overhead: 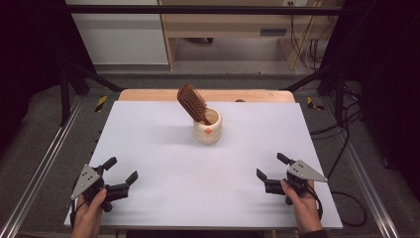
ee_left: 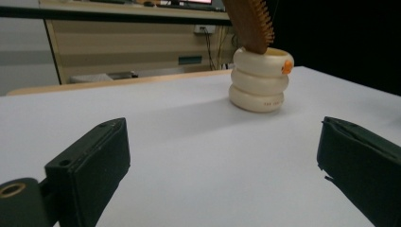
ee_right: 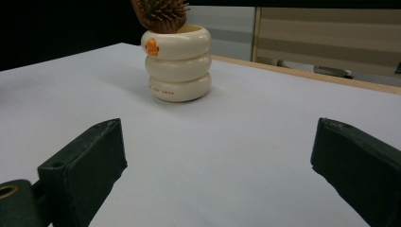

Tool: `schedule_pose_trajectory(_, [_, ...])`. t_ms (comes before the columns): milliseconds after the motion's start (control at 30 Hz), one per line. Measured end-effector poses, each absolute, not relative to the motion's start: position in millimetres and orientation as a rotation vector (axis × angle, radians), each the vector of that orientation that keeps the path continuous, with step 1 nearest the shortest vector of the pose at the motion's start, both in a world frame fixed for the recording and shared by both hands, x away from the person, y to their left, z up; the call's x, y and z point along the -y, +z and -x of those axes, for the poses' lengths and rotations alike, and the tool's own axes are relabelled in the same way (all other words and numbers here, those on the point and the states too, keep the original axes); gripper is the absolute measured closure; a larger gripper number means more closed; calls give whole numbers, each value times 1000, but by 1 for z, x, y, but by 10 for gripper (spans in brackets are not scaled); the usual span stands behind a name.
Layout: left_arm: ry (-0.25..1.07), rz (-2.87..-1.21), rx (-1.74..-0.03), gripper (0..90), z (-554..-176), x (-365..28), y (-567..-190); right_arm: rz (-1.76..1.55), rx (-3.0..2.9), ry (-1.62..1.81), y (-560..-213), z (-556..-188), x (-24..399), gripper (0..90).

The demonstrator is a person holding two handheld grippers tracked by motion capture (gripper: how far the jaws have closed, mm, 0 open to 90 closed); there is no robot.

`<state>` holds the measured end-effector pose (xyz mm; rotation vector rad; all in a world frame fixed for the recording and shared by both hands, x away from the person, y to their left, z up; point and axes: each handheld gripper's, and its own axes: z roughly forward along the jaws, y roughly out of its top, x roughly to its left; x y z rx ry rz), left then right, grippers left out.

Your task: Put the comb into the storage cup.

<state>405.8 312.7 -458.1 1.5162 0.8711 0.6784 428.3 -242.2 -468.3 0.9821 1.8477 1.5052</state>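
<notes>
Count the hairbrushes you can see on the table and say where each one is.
1. A wooden hairbrush stands handle-down in the cream ringed cup near the table's far middle, leaning left over its rim. Anything else inside the cup would be hidden.

The hairbrush's (overhead: 192,103) handle is hidden inside the cup (overhead: 208,131); both gripper views crop its head.

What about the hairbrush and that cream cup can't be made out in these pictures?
- Hairbrush handle: hidden inside the cup in the high view.
- Brush top: cut off by the upper edge in the left gripper view and in the right gripper view.
- Small print low on the cup's side: too small to read in the right gripper view.
- Cup's bottom inside: hidden by its wall and the brush.
</notes>
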Motion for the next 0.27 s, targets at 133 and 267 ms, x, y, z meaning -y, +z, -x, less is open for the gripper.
schedule_pose_trajectory(133, [692,-1502,-837,35,-406,-309,-455,-998,-1841,1506,-469,-432,239,45])
schedule_pose_trajectory(267, [707,-1500,-829,35,-404,-306,-452,-1013,-1840,1486,-470,-434,237,48])
